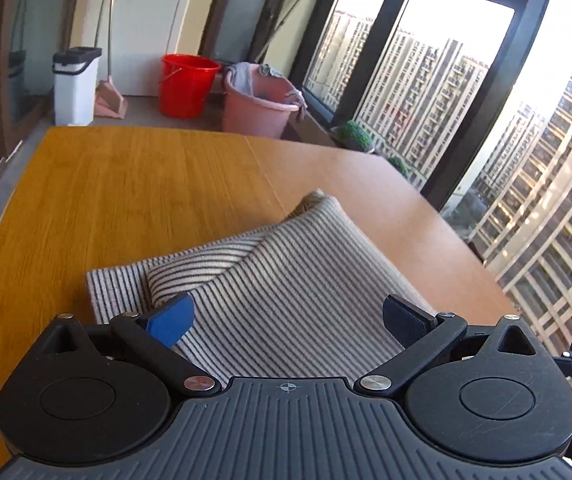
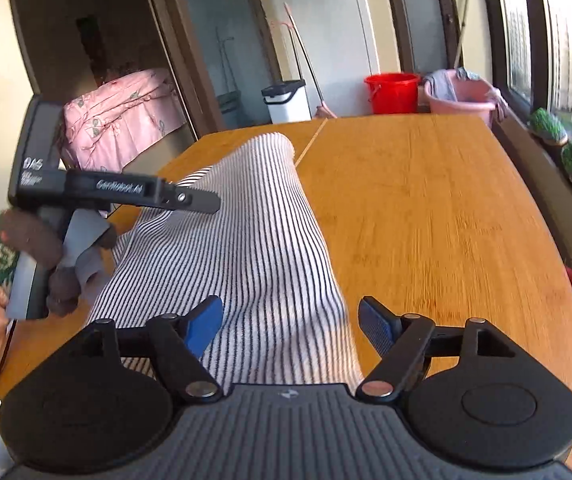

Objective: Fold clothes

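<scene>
Striped garment on the wooden table, seen along both tools. In the right wrist view the cloth lies as a long band whose long axis runs straight ahead of the right gripper, from beneath the tool to a rounded far end near the table seam. The near end sits between the spread blue pads, filling the left part of the gap; the right pad stands over bare wood, just beside the cloth's right edge. Jaws wide, holding nothing.

The left gripper is likewise wide and empty, with striped cloth directly below and ahead of it. In its own view a folded layer rises to a ridge running ahead and to the right.

In the right wrist view the left tool reaches in from the left, crosswise to the band, over its left edge about midway along.

Judgement: the right gripper is nearer the band's near end, the left its middle. A next fold would likely turn on that lengthwise axis.
</scene>
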The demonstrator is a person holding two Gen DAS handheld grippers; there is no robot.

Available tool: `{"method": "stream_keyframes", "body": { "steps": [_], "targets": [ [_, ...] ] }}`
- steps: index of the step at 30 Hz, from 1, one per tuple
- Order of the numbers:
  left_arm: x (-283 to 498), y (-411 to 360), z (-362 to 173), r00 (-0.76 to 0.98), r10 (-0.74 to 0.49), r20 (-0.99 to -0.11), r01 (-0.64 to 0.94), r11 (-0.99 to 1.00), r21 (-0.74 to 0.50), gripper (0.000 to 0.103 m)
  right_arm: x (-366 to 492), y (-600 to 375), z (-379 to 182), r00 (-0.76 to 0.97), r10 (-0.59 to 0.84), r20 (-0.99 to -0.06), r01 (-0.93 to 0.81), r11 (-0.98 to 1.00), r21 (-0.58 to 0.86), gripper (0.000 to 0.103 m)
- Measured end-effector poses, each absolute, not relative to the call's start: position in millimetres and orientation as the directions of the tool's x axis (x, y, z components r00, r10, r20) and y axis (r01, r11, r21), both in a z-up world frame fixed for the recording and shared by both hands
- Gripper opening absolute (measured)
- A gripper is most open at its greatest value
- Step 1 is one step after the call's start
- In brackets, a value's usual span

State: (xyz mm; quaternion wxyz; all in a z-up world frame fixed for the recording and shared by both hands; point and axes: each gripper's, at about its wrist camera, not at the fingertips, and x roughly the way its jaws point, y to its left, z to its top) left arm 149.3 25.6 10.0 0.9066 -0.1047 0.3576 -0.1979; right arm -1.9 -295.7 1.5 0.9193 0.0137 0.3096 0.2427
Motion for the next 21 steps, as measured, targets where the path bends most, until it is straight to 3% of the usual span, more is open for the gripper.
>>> {"method": "stream_keyframes", "body": {
  "steps": [4,8,11,21],
  "targets": [
    [116.8,19.5,33.8,0.626,-0.541,-0.562,0.408,0.841,-0.355,0.103,-19.5,-296.0,25.0,0.631,0.614,-0.475,-0.584,0.778,0.23,0.059],
    [89.0,8.7,13.9,0.456,-0.652,-0.606,0.496,0.751,-0.435,0.103,-16.0,-267.6,-1.3,0.532,0.593,-0.604,-0.625,0.757,0.192,0.061],
    [86.8,7.4,-4.6,0.445,-0.603,-0.663,0.479,0.785,-0.392,0.103,-13.8,-256.4,-15.3,0.563,0.558,-0.609,-0.606,0.78,0.154,0.075],
    [154.3,-18.8,-10.4,0.606,-0.409,-0.682,0.446,0.885,-0.134,0.103,37.8,-227.1,-21.5,0.644,0.469,-0.604,-0.503,0.855,0.126,0.078]
  ]
}}
